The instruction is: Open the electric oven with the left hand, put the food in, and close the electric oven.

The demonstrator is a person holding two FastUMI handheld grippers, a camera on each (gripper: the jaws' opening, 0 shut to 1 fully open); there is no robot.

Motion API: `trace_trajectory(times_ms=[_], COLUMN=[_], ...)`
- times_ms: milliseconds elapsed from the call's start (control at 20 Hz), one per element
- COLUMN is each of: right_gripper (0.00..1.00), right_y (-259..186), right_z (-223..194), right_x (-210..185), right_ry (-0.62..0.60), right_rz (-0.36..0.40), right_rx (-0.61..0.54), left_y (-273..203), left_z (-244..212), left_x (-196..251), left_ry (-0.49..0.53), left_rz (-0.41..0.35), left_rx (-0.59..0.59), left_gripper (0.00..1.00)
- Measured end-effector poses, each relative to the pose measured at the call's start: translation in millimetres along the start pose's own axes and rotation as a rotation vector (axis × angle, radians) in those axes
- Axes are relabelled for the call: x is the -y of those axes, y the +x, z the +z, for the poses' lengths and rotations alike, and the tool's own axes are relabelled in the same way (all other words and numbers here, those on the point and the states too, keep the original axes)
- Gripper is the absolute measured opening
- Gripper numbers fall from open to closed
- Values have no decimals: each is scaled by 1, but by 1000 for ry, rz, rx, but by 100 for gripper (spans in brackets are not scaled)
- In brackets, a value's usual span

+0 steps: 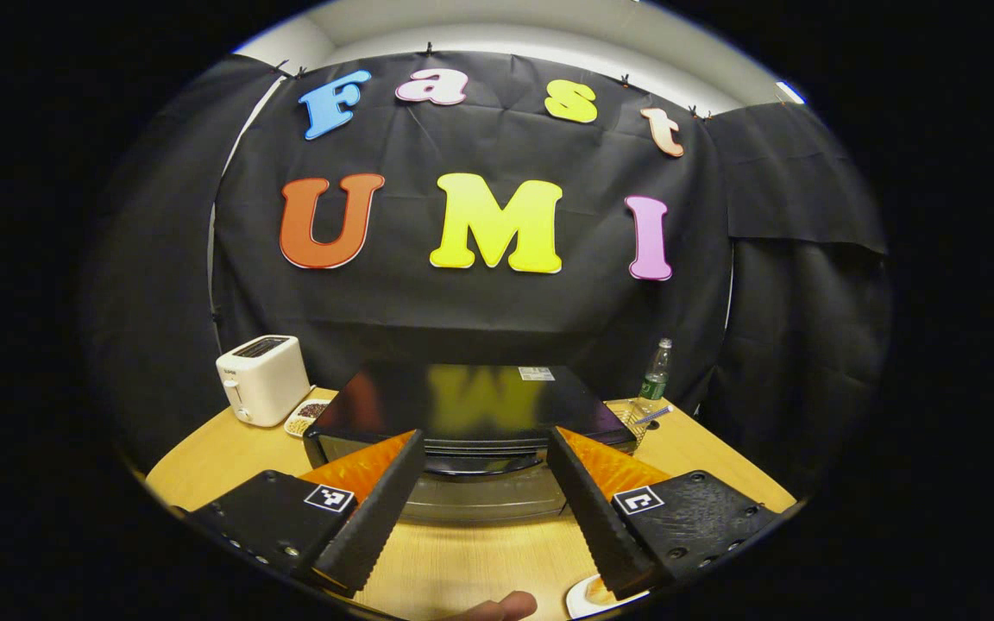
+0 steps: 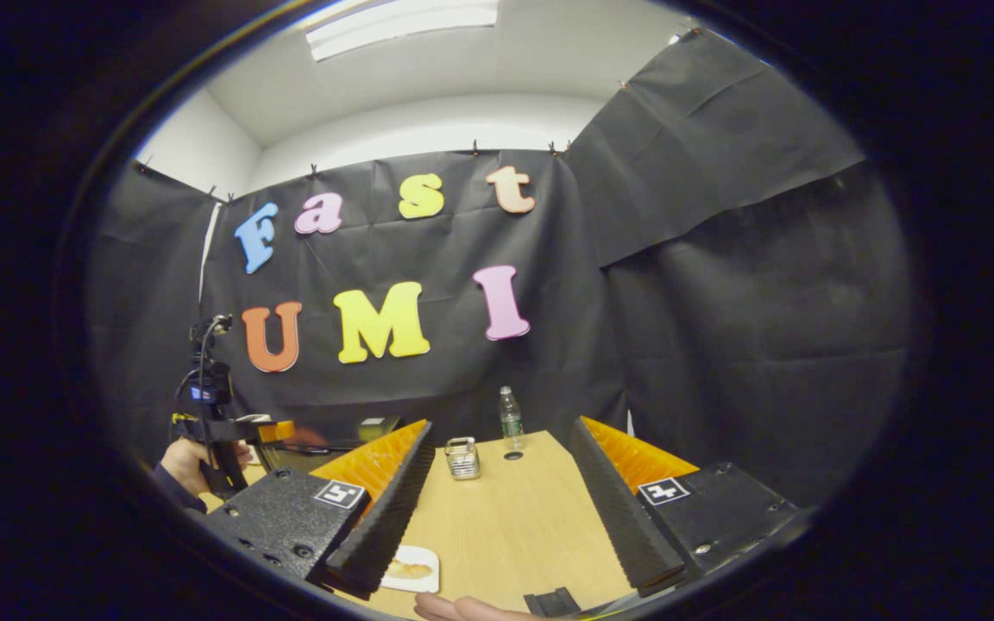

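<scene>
**Both grippers spread before the closed oven**

The left gripper [image 1: 484, 496] hangs open facing the black oven [image 1: 471, 405] on the wooden table [image 1: 480, 561], nothing between its fingers. The right gripper [image 2: 497, 509] is spread too, with food on a white plate [image 2: 411, 569] beside its left finger.

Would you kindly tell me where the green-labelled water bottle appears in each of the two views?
Left gripper view: the water bottle stands at the far right, past the oven's right corner.
Right gripper view: the bottle stands centre, at the table's far edge.
Shared landmark: the metal mesh cup nearby.
</scene>
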State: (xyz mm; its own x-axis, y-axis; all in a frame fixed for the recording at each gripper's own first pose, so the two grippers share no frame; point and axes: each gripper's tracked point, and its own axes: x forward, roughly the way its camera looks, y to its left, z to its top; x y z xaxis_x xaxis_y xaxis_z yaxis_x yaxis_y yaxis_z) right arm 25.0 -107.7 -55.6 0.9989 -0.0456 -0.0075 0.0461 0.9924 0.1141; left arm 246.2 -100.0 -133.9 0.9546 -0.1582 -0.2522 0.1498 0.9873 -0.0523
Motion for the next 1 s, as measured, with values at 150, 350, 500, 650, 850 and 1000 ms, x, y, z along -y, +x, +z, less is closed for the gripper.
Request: trace_trajectory(times_ms=[150,350,500,650,850,1000], right_gripper=[99,99,99,98,97,96], right_y=[-1,-10,-18,-19,-18,-22], right_z=[-3,12,21,12,1,2], right_x=[14,30,39,38,39,36], right_ry=[-1,10,9,15,43,50], right_rz=[-5,-19,-27,-13,-1,-2], right_rx=[8,78,132,118,71,62], left_y=[30,58,59,56,53,39], left_z=[-13,-27,-30,-40,-40,-44], left_x=[-2,-9,-11,-12,-11,-9], left_ry=[34,-41,-19,27,30,14], left_rz=[23,59,90,114,121,108], left_rx=[-31,-73,-96,-129,-107,-93], left_gripper=[94,95,88,92,92,92])
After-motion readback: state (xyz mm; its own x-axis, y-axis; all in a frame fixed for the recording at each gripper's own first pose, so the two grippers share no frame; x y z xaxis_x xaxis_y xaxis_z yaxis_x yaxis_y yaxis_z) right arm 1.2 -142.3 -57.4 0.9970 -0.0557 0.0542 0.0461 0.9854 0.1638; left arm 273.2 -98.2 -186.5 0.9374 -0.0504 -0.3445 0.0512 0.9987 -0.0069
